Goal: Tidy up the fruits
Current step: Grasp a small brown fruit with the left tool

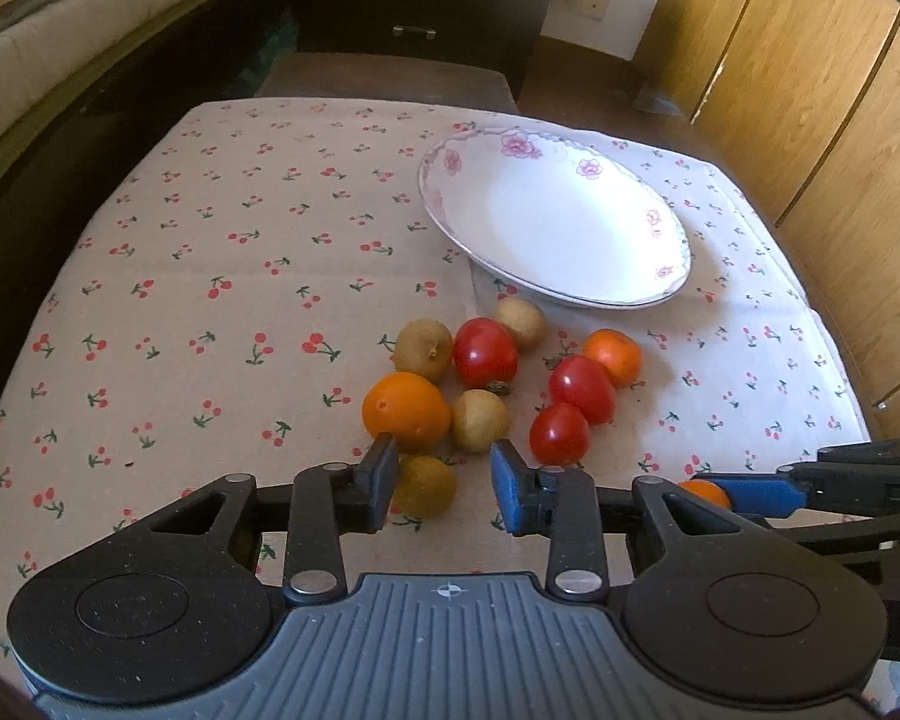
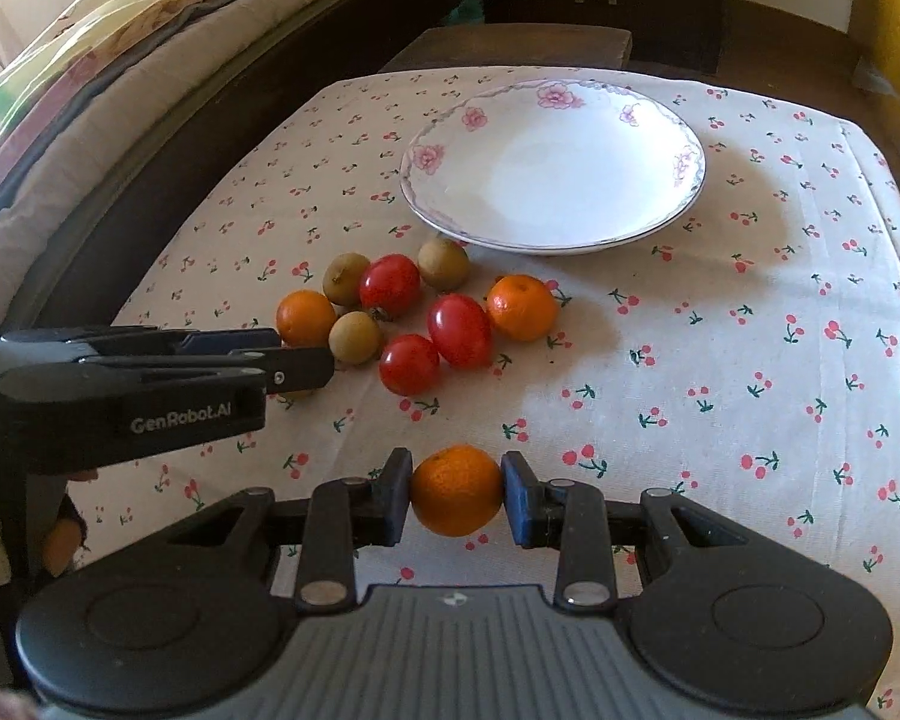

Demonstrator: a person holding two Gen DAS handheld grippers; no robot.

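Observation:
On the cherry-print cloth, a loose pile of fruit lies just in front of a white floral plate, which holds nothing. The pile has red tomatoes, oranges and small brown fruits. My left gripper stands open low over the near edge of the pile. One brown fruit rests on the cloth between its fingers, beside the left pad and clear of the right one. My right gripper is shut on a small orange, held above the cloth nearer than the pile.
A bed runs along the left side of the table. A dark drawer cabinet stands behind it, and wooden wardrobe doors rise at the right. The cloth to the right of the pile is bare.

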